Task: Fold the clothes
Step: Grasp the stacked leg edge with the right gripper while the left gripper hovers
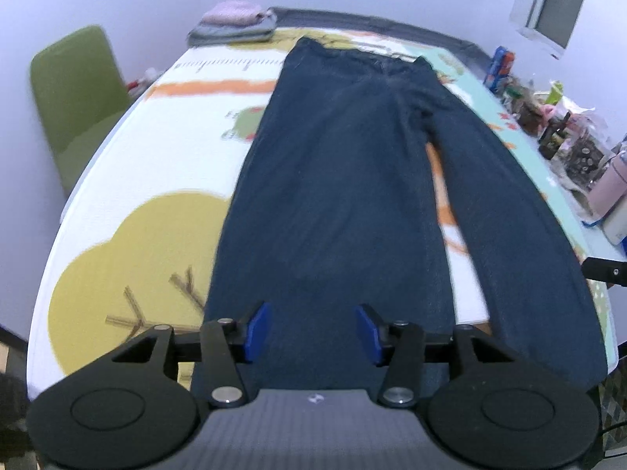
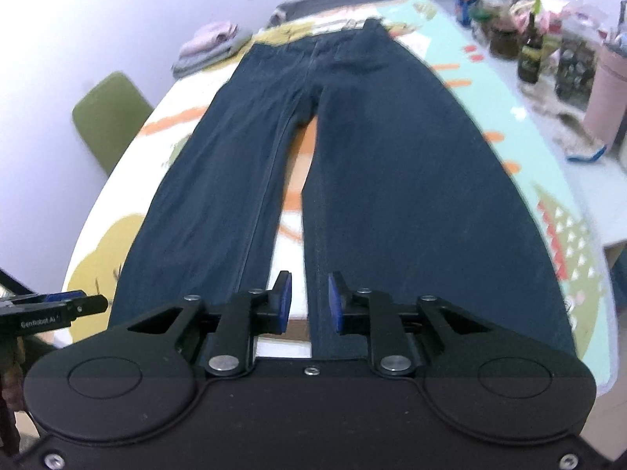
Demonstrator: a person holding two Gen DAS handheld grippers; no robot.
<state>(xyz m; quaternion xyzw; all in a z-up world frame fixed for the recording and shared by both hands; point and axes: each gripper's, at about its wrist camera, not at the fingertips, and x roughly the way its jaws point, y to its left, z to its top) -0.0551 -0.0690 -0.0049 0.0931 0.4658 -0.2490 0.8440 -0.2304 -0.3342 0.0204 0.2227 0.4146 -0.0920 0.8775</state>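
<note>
Lying flat across the middle of both frames, a pair of dark blue jeans (image 1: 345, 180) is spread on a table (image 1: 129, 196) covered by a mat printed with an olive tree shape, orange stripes and pale green patches. The waistband is at the top of the frame and the two legs run down toward the cameras, with a narrow strip of mat showing between them.

In the left wrist view, the left gripper (image 1: 313, 331) sits at the bottom centre of the frame over the hem end of the left leg. Its blue-padded fingers (image 1: 260, 329) stand wide apart, with denim showing between them and nothing clamped. At the right edge, a black part of the other tool just shows.

In the right wrist view, the right gripper (image 2: 309, 301) is at the bottom centre, over the inner edge of the right leg near the hem. Its fingers (image 2: 284, 297) are parted with a narrower gap than the left tool's; the seam edge of the leg and a sliver of mat show in the gap, and the pads do not appear to press the cloth.

A stack of folded clothes (image 1: 235, 23) rests at the upper left, just beyond the waistband. A green chair (image 1: 74, 94) stands at the left edge. Bottles and jars (image 2: 529, 39) and a pink cup (image 2: 607, 90) crowd the upper right.
</note>
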